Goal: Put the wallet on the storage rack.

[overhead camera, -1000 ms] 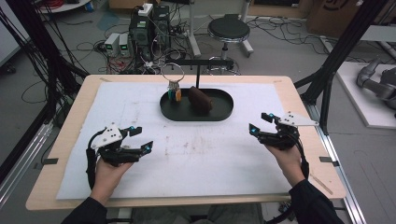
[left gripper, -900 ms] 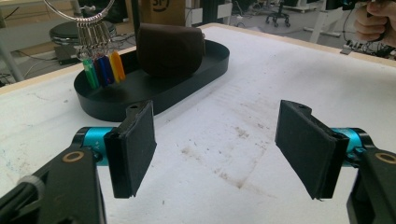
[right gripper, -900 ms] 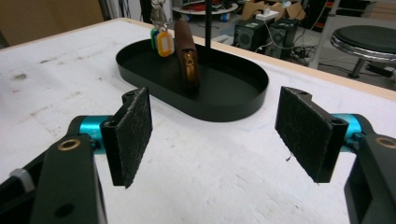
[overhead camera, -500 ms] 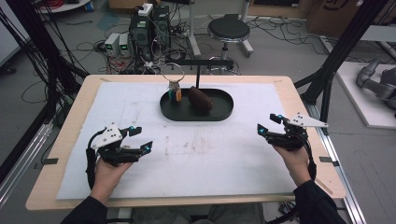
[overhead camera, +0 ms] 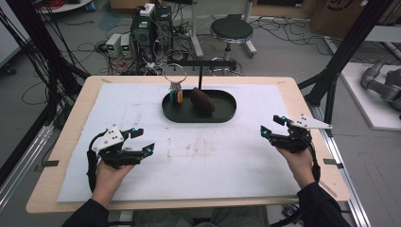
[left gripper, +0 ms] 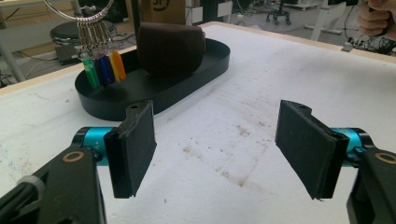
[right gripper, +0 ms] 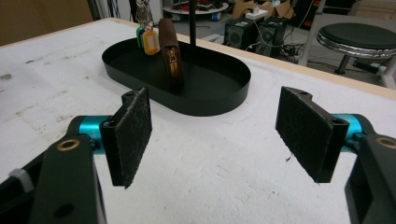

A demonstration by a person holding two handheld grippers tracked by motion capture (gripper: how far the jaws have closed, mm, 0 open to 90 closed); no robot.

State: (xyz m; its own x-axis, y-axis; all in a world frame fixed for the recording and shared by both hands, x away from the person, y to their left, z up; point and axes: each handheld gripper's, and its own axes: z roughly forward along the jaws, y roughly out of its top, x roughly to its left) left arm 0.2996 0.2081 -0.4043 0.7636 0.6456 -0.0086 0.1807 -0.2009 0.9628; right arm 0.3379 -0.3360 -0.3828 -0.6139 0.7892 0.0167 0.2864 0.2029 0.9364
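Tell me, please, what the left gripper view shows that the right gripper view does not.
Left gripper view: the broad face of the brown pouch, the metal key ring and the person's right hand. Right gripper view: the pouch's narrow brass-trimmed end and black electronics boxes on the floor. Both: the black oval tray, coloured key tags and open jaws.

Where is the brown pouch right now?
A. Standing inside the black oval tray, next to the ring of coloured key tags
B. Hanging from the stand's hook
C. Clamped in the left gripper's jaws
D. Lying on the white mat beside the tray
A: the brown pouch stands inside the black oval tray, beside the key tags; the left gripper and right gripper are both open and empty, well short of the tray.
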